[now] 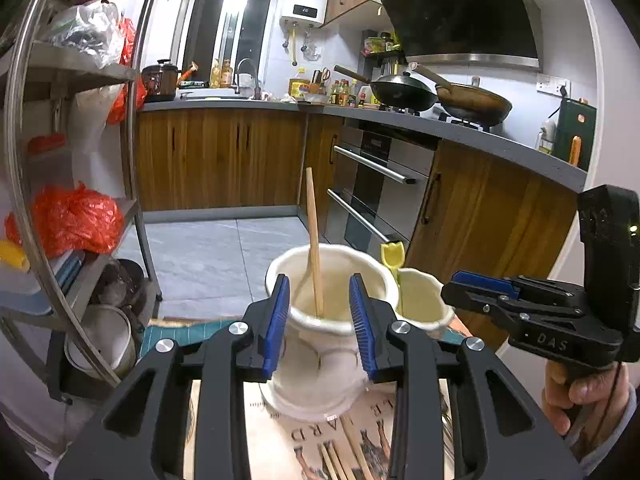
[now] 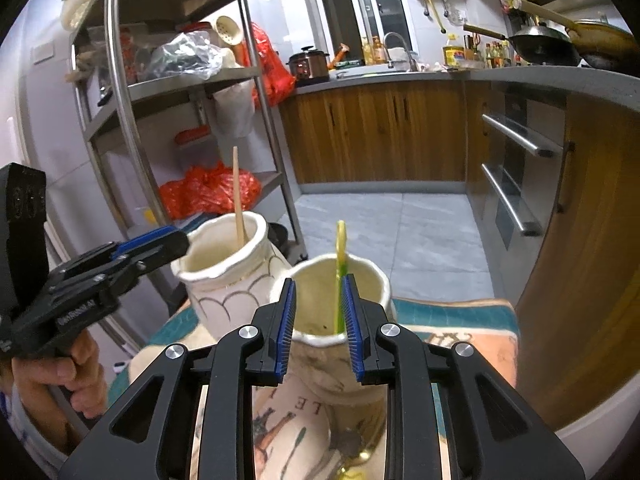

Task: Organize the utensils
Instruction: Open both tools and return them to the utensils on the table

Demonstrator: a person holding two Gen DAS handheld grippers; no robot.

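A wooden chopstick [image 1: 314, 240] stands tilted in the left cream jar [image 1: 324, 320], and a yellow-green utensil [image 2: 341, 276] stands in the right cream jar [image 2: 340, 304] just beside it, both on the printed cloth [image 2: 460, 332] over the bench. My left gripper [image 1: 320, 316] is released, fingers spread either side of its jar's rim. My right gripper [image 2: 320, 320] is likewise released, the utensil's stem just beside one pad.
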